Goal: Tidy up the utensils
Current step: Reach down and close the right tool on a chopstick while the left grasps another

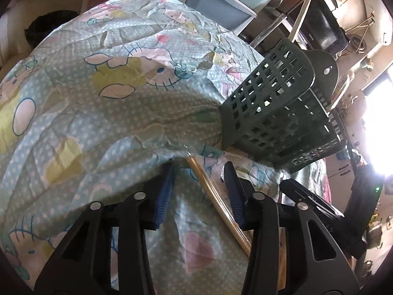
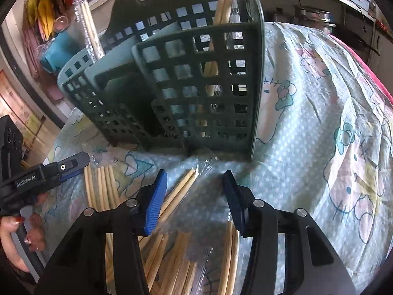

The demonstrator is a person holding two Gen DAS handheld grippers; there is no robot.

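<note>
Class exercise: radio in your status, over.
Left gripper and right gripper open over chopsticks on the cloth. Dark green holder ahead, some chopsticks inside. Path clear.

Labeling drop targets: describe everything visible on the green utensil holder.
The utensil holder is dark green plastic with square-grid perforated walls, several stepped compartments in front, and a tall rounded back panel with a hanging hole. It stands upright on the cartoon-print tablecloth. Wooden chopsticks stand in a rear compartment, in what looks like clear wrap. A pale blue grid basket sits against its far side. Neither gripper touches it.
</note>
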